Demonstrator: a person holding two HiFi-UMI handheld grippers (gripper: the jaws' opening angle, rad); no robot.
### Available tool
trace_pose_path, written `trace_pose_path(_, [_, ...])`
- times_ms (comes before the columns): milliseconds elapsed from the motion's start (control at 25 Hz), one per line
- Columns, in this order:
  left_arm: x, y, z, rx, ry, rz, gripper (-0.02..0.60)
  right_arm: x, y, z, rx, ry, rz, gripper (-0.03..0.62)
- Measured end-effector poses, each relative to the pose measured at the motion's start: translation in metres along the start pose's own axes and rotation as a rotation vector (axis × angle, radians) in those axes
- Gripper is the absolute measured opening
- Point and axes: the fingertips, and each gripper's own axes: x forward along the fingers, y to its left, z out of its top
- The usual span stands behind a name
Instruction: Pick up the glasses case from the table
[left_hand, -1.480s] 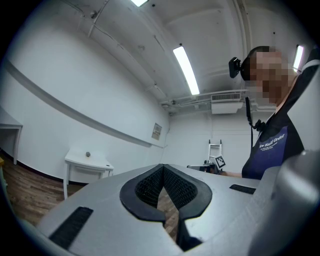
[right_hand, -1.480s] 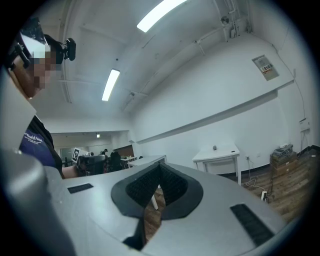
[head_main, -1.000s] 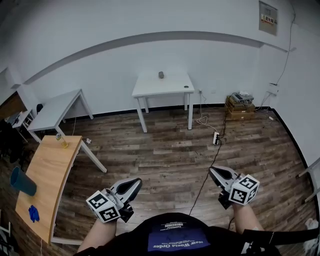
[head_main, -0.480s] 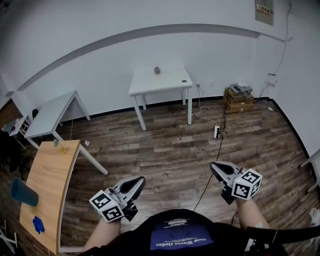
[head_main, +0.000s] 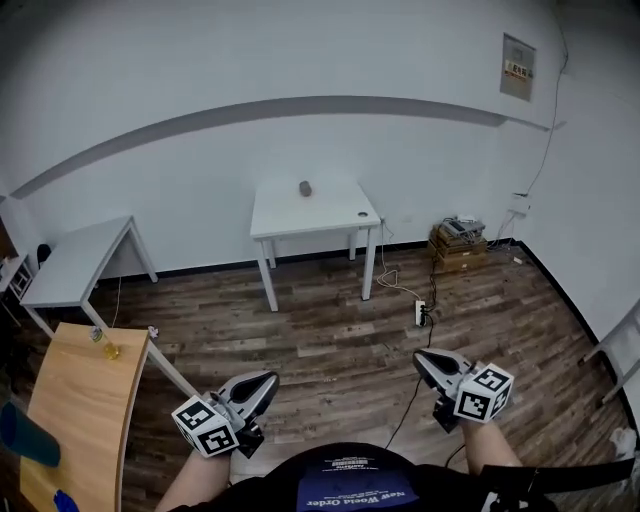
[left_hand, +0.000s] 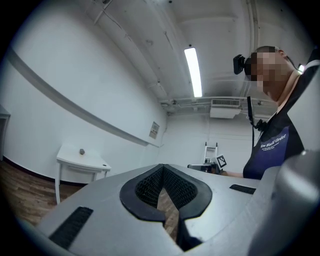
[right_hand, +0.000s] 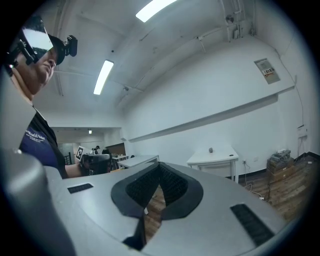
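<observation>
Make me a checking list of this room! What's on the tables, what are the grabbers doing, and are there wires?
Surface: white table by the far wall.
Job's things: small dark case on the white table, untouched.
Clutter: a small ring beside it; yellow bottle and blue cup on the wooden table.
Grippers: left gripper and right gripper both shut, empty, far from the case.
Cables: power strip and a dark cord on the floor.
Surroundings: crate by the wall, grey table at left.
</observation>
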Motion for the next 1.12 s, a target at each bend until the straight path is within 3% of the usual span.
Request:
trace_pose_path(200, [-0.004, 0.051, 0.005, -0.033, 0.004, -0.053, 0.002, 0.049, 0.003, -0.004, 0.016, 0.040, -0.046, 0.000])
trace_pose_path(440, [0.012, 0.091, 0.003, -0.044, 0.004, -0.064, 0.002, 0.083, -0.013, -0.004, 0.012, 0.049, -0.042, 0.000])
trace_pose_path(640, [0.055, 0.101, -0.011, -0.042, 0.024, -0.017, 0.002, 0.093, -0.066, -0.006, 0.027, 0.046, 0.000, 0.000])
trace_pose_path(960, [0.168, 0.060, -0.010, 0.009, -0.022, 0.078, 0.002, 0.071, -0.186, 0.031, -0.023, 0.043, 0.127, 0.000])
trace_pose_path(1120, [0.209, 0.054, -0.016, -0.043, -0.030, 0.155, 0.002, 0.064, -0.238, 0.035, -0.001, 0.046, 0.176, 0.000])
